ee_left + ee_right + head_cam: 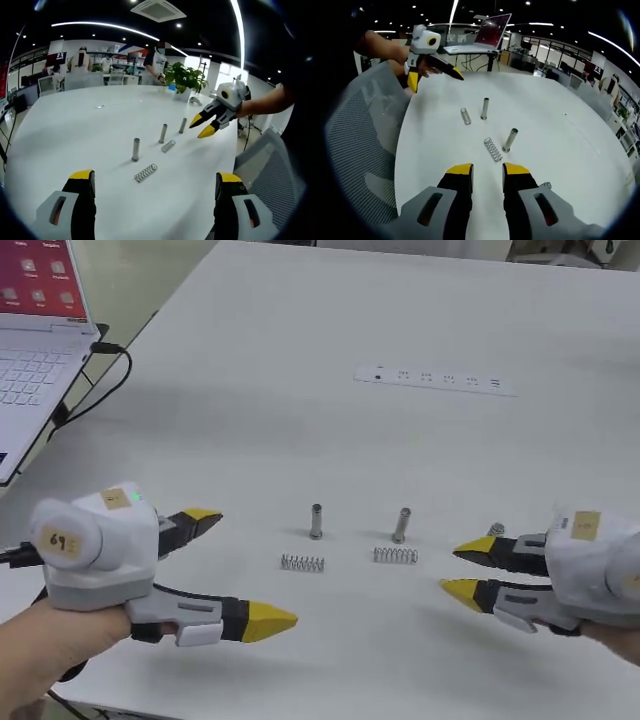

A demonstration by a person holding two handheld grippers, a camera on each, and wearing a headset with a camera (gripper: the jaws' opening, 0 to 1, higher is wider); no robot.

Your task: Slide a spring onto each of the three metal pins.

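On the white table [300, 400], the left spring [303, 563] lies flat just in front of the left pin [316, 521], and the middle spring [395, 555] just in front of the middle pin [402, 524]. Neither is threaded yet. The left gripper [245, 565] hovers with jaws wide apart. The right gripper [462, 568] has its jaws narrowly apart and empty. A third pin [496, 530] seems to stand just behind its tips, half hidden, so a careless swing could topple it. A pinched spring might squirt free or roll.

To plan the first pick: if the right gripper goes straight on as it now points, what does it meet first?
Probably the spring lying just ahead of the right gripper, beside a pin. Nothing lies between them, though depth is hard to judge.
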